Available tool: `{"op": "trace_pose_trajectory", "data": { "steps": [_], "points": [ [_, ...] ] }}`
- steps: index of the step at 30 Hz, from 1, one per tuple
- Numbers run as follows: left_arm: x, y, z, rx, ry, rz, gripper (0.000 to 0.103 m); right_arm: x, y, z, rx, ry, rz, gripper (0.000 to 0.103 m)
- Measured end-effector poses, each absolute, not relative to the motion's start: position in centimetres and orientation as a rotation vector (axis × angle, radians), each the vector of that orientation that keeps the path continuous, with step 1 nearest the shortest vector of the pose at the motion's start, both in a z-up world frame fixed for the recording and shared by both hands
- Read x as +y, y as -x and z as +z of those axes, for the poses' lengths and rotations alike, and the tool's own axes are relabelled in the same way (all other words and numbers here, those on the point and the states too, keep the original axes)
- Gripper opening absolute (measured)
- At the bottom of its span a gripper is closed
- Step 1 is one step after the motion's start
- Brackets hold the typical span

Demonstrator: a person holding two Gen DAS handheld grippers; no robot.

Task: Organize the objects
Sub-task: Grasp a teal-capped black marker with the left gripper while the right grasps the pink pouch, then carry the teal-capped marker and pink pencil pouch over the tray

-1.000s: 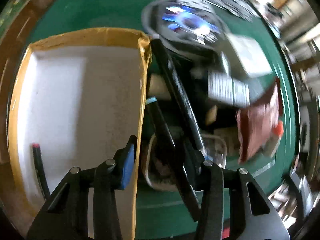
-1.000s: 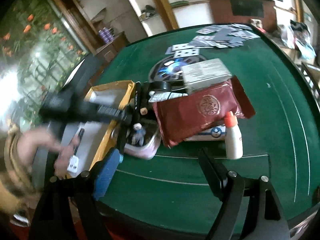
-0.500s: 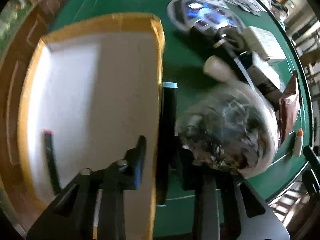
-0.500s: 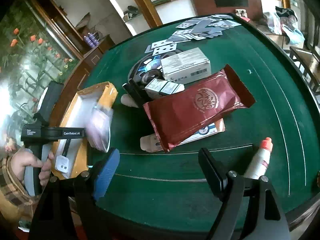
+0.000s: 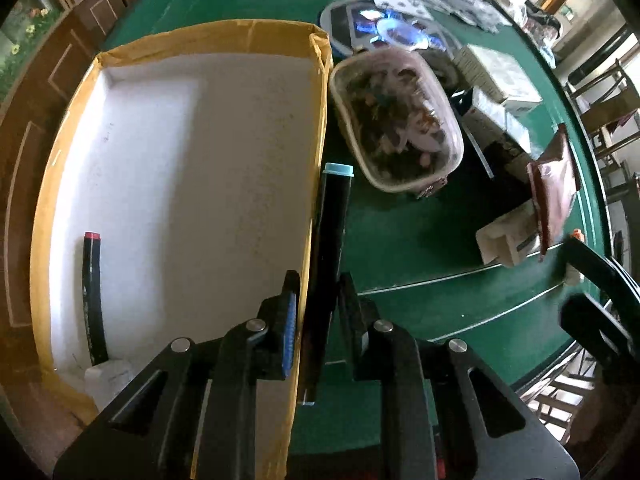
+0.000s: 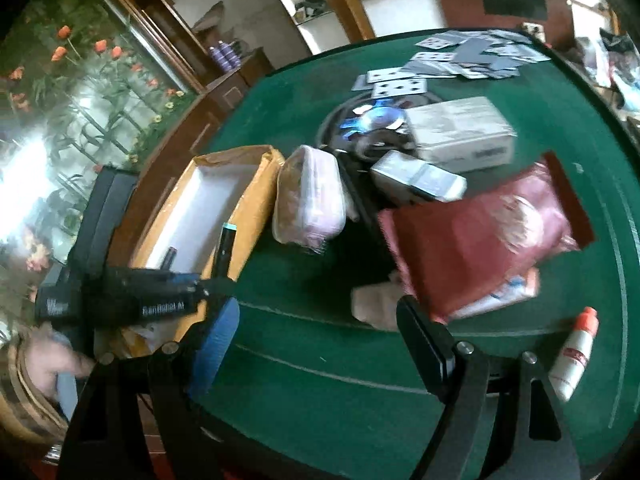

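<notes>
My left gripper [image 5: 318, 300] is shut on a black marker with a light blue cap [image 5: 330, 232], held over the right wall of the yellow cardboard box [image 5: 64, 160]. The marker also shows in the right wrist view [image 6: 225, 248] above the box [image 6: 224, 156]. A black marker with a red cap [image 5: 93, 296] lies in the box along its left wall. My right gripper [image 6: 320, 340] is open and empty above the green table [image 6: 340, 380].
A clear plastic tub of small items [image 5: 396, 120] rests beside the box. A dark red packet [image 6: 480, 232], white boxes [image 6: 460, 136], a white bottle with an orange cap [image 6: 572, 356], playing cards [image 6: 460, 60] and a round device [image 5: 384, 28] lie on the table.
The plastic tub has tipped back from my left gripper and settled beside the box. My left gripper holds the blue-capped marker steadily. The right gripper has moved closer to the red packet.
</notes>
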State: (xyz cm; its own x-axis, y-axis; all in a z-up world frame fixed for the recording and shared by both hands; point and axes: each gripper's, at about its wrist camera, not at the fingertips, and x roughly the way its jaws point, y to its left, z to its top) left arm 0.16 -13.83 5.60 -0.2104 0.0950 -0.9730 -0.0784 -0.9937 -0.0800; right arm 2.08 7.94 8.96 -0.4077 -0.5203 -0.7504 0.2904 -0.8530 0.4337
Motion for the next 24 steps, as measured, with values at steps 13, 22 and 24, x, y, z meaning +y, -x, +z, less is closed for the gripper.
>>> {"op": "trace_pose_trajectory", "data": {
  "steps": [13,22,24],
  "points": [
    [-14.9,-0.1,6.0,-0.181,1.806,2.329,0.018,2.0,5.7,6.7,-0.22,-1.37,-2.216,0.08],
    [-15.0,-0.5,6.5,-0.146,1.779,2.318,0.019,0.8,7.0,5.6,-0.166,-1.401,-2.248,0.031],
    [-14.8,-0.3,6.8,-0.117,1.765,2.334,0.019,1.1,5.9,6.6,-0.155,-1.372,-2.252,0.028]
  ]
}}
